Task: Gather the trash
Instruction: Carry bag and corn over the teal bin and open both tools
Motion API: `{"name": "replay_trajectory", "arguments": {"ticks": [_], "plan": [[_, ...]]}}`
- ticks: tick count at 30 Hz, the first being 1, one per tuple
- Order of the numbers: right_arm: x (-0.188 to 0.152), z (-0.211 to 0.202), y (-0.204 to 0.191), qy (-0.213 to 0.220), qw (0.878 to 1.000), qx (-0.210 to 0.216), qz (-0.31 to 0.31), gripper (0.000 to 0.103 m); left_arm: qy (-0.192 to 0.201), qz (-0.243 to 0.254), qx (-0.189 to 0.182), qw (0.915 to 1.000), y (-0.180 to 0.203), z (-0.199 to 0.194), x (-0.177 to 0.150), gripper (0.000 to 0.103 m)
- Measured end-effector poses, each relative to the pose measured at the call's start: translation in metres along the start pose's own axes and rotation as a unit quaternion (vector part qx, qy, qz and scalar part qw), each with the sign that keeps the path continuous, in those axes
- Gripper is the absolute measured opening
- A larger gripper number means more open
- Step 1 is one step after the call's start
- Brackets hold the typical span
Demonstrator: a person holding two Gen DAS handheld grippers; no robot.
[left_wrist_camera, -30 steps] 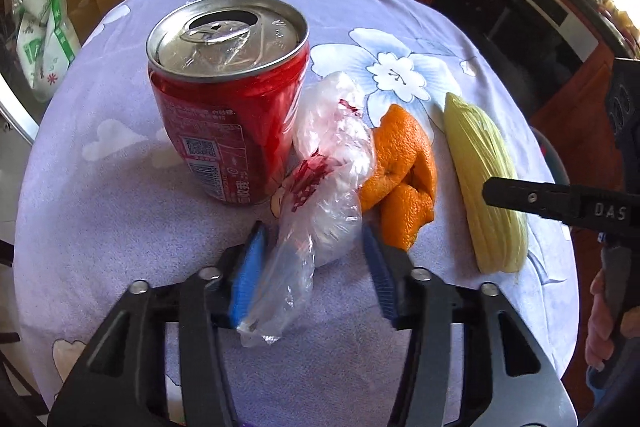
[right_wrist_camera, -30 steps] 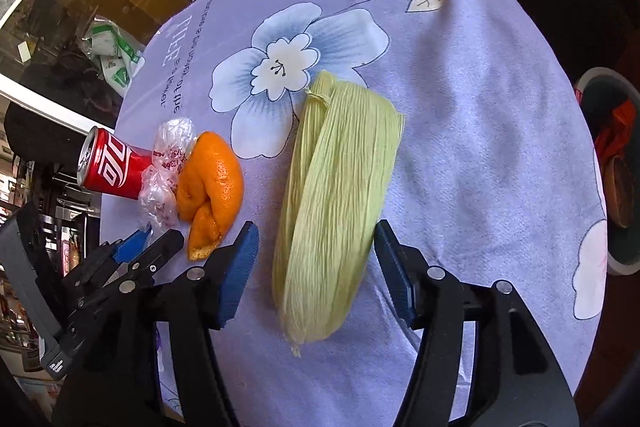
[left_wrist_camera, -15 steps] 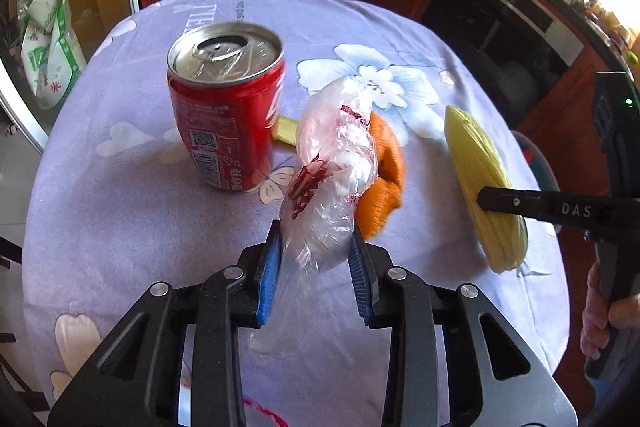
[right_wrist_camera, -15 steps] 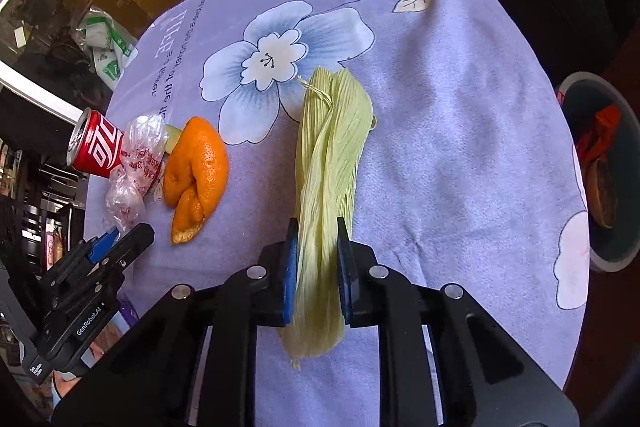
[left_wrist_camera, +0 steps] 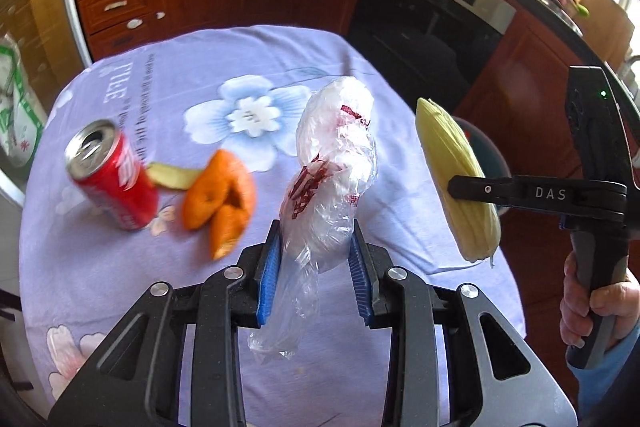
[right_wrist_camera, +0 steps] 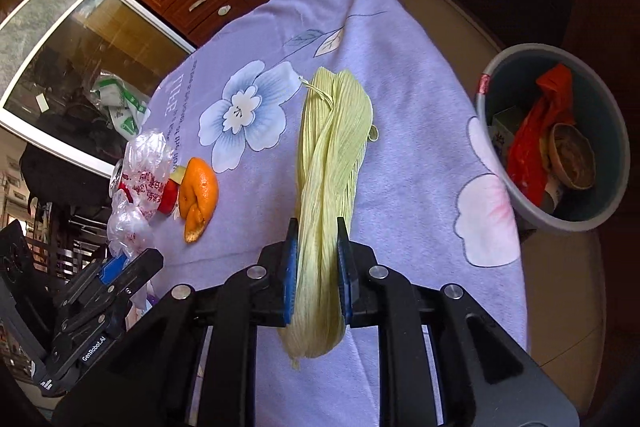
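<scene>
Tablecloth (right_wrist_camera: 420,115) edge lies just right of the right gripper (right_wrist_camera: 316,263), pinching the corn husk (right_wrist_camera: 332,147); bin (right_wrist_camera: 560,219) beyond. Left gripper (left_wrist_camera: 314,263) pinches the plastic bag (left_wrist_camera: 336,163), hiding cloth ahead. Can (left_wrist_camera: 112,175) blurred.

"DAS" – right gripper (left_wrist_camera: 472,187); "GenRobot.AI" – left gripper (right_wrist_camera: 132,263).

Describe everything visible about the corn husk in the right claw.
The corn husk is a pale yellow-green bundle of thin, ribbed, papery leaves, twisted lengthwise with a stringy wisp at its far end. The right claw is shut on its lower part, blue pads pinching both sides, the frayed near end hanging below. It appears lifted above the purple cloth.
</scene>
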State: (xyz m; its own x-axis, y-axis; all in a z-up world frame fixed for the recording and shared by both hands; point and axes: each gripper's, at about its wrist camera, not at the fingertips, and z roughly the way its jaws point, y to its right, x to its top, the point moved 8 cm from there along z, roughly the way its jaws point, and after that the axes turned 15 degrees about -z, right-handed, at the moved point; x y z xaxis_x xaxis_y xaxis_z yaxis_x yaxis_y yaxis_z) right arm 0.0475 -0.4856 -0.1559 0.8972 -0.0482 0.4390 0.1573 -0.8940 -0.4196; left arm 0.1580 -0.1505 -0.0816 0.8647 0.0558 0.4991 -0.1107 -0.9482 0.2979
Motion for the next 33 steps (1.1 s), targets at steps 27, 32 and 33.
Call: {"name": "replay_trajectory", "arguments": {"ticks": [27,32,33], "plan": [[-0.042,-0.09,0.234,0.084,0.975,-0.053,0.2,0.017,-0.096,0.163,-0.051,0.9806,0.231,0.121,-0.006,0.033],[-0.034,-0.082,0.244,0.07,0.975,-0.059,0.2,0.017,-0.123,0.159,-0.059,0.9778,0.245,0.155,-0.007,0.033],[-0.031,-0.08,0.246,0.067,0.976,-0.06,0.198,0.017,-0.131,0.156,-0.059,0.9774,0.247,0.163,-0.007,0.035]]}}
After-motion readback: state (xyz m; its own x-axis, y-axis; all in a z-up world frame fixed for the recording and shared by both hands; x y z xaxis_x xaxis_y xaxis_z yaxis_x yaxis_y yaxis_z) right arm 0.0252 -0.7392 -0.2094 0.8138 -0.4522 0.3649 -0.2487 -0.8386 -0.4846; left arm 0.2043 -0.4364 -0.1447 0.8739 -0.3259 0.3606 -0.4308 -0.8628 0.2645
